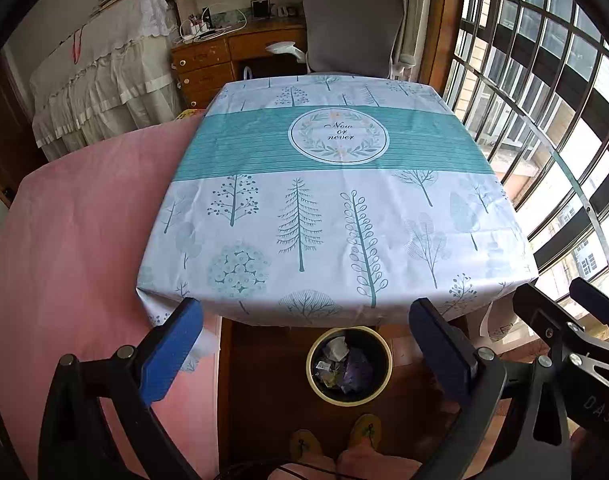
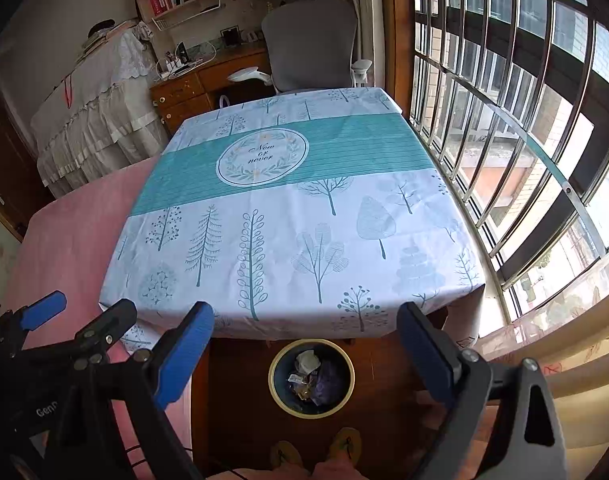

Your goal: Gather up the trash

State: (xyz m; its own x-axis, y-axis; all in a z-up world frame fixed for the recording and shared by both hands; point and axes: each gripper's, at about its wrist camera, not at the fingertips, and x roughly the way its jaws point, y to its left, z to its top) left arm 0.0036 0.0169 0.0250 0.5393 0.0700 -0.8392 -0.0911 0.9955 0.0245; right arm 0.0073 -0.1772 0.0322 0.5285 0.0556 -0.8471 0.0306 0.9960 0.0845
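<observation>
Since the tree-printed white and teal cloth on the bench carries nothing that either view shows, the collecting looks finished or very nearly so. What trash can be seen, crumpled white paper, small wrappers and a purple scrap, already lies inside the round dark bin with a yellow rim, which stands on the wooden floor just below the near edge of the bench, in front of the person's yellow slippers.

Both pairs of tongs hang side by side above that edge. The left tongs are spread wide with nothing between the blue pads, and the right tongs are equally wide and empty.

Judging by this, little is left beyond a final check for stray pieces. That check matters, because the floor under the bench is hidden by the cloth, the pink bed cover is partly cut off by the left tongs' frame, and the bin's contents are too small and shadowed to identify further.
</observation>
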